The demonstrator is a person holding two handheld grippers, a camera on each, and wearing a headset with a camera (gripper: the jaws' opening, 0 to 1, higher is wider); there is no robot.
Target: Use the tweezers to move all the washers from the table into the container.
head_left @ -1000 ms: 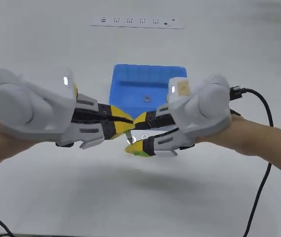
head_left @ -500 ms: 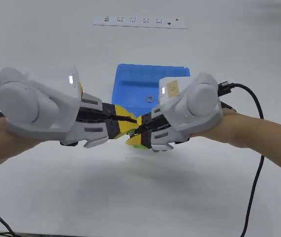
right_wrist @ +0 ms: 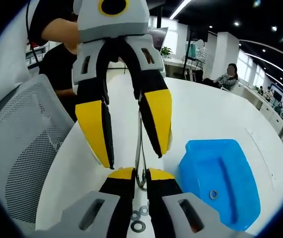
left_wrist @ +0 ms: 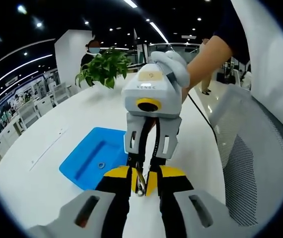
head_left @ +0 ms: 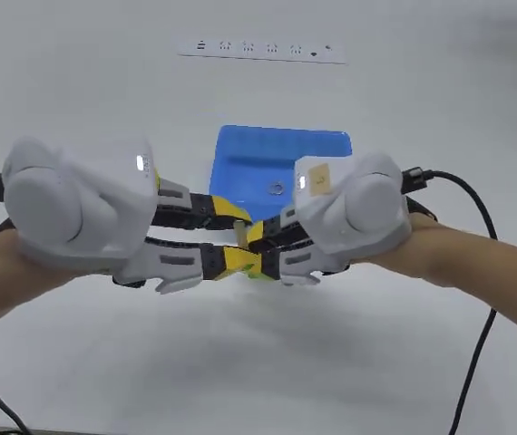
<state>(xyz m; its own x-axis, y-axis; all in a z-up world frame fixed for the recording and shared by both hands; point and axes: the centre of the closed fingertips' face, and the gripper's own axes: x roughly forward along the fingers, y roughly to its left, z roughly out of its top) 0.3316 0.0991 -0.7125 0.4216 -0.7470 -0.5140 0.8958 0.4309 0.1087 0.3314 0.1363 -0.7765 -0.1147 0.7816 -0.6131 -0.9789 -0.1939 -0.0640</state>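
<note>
The left gripper [right_wrist: 131, 155] and the right gripper [left_wrist: 141, 168] face each other tip to tip above the white table [head_left: 258, 362], just in front of the blue container [head_left: 281, 145].

**Tool state**
- The tweezers [right_wrist: 140, 139] stand roughly upright between the two grippers.
- Right gripper: the jaws are closed on the lower part of the tweezers, with the yellow pads [right_wrist: 122, 174] pressed against both sides.
- Left gripper: the jaws stand apart. The tweezers run through the gap, close to one yellow pad [right_wrist: 157, 116], and a clear space shows on the other side. No clamp by this gripper is visible.

**Task items**
- One washer [head_left: 278, 188] lies flat on the floor of the container, near its middle.
- Loose washers [right_wrist: 138, 226] lie on the table directly below the right gripper's jaws, close together and outside the container. In the head view the grippers cover this spot.

**Surroundings**
- A white power strip [head_left: 260, 50] lies on the table beyond the container, well apart from it.
- A mesh chair back [right_wrist: 22, 148] stands beside the table.
</note>
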